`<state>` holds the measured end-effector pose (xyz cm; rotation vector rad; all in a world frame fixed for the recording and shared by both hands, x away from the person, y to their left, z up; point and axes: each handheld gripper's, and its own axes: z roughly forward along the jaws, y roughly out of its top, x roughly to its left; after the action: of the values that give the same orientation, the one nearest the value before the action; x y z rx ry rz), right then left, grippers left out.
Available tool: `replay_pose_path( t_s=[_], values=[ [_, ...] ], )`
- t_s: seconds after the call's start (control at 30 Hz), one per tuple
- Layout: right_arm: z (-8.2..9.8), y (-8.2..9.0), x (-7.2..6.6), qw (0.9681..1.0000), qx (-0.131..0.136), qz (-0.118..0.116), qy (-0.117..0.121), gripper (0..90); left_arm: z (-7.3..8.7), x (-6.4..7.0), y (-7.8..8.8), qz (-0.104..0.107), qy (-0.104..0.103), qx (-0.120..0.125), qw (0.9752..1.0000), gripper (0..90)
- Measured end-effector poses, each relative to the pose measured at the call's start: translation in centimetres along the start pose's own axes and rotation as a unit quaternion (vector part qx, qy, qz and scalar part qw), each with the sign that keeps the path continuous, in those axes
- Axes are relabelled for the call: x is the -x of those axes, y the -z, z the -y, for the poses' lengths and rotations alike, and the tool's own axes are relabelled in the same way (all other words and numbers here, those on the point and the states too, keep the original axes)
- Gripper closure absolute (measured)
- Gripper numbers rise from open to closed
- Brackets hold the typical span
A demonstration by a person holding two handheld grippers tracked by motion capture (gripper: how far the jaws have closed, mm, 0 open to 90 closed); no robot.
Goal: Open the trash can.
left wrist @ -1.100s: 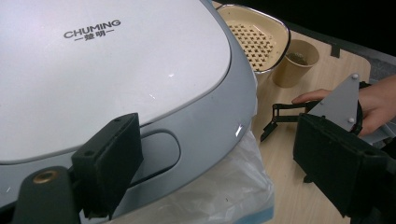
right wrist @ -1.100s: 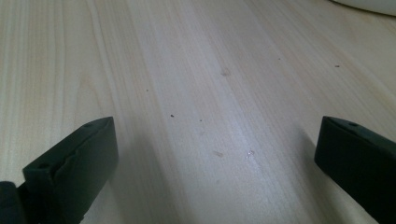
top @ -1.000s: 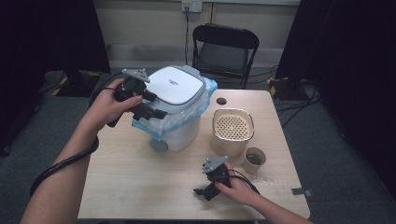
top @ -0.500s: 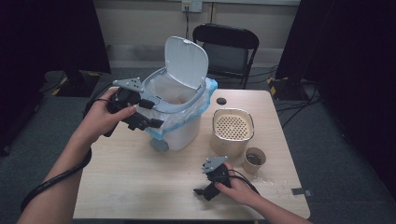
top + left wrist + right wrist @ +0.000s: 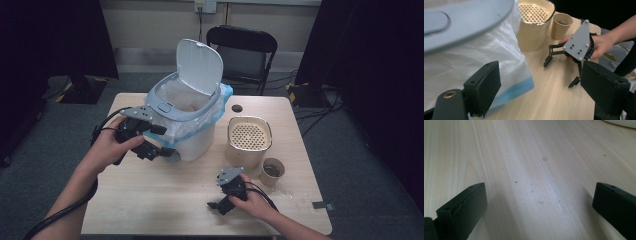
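Black and blocky, the left gripper is held at centre left of the high view. Its jaws are spread on nothing, just beside the bin. That pale grey plastic bin is set at upper centre, with its rounded lid raised upright and a crinkled white bag with a blue hem folded over the rim. At lower centre the right gripper is rested on the light wooden table, its jaws spread wide. Further right are seen a beige canister with a perforated top and a brown paper cup.
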<state>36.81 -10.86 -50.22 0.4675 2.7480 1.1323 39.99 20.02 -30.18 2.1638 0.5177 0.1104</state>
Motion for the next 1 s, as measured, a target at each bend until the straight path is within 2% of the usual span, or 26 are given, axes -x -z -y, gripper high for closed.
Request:
replay_pose_path(
  t_s=[0.17, 0.37, 0.53, 0.57, 0.73, 1.0],
  values=[
    [0.0, 0.0, 0.0, 1.0000, 0.000, 0.000, 0.000, 0.0, 1.1, 0.5, -1.2, 0.008, -0.002, -0.013, 0.9999, 15.9],
    [0.0, 0.0, 0.0, 1.0000, 0.000, 0.000, 0.000, 0.0, 2.9, 1.2, -2.9, 0.019, 0.000, -0.003, 0.9998, 15.9],
    [0.0, 0.0, 0.0, 1.0000, 0.000, 0.000, 0.000, 0.0, 3.8, 1.4, -4.1, 0.026, 0.000, -0.011, 0.9996, 15.9],
    [0.0, 0.0, 0.0, 1.0000, 0.000, 0.000, 0.000, 0.0, 3.9, 1.4, -4.2, 0.024, -0.001, -0.019, 0.9995, 15.9],
    [0.0, 0.0, 0.0, 1.0000, 0.000, 0.000, -0.001, 0.0, 4.7, 1.7, -5.3, 0.024, -0.006, -0.026, 0.9993, 15.9],
    [0.0, 0.0, 0.0, 1.0000, -0.002, -0.001, -0.002, 0.0, 5.9, 1.8, -6.8, 0.026, -0.007, -0.020, 0.9994, 16.0]
  ],
)
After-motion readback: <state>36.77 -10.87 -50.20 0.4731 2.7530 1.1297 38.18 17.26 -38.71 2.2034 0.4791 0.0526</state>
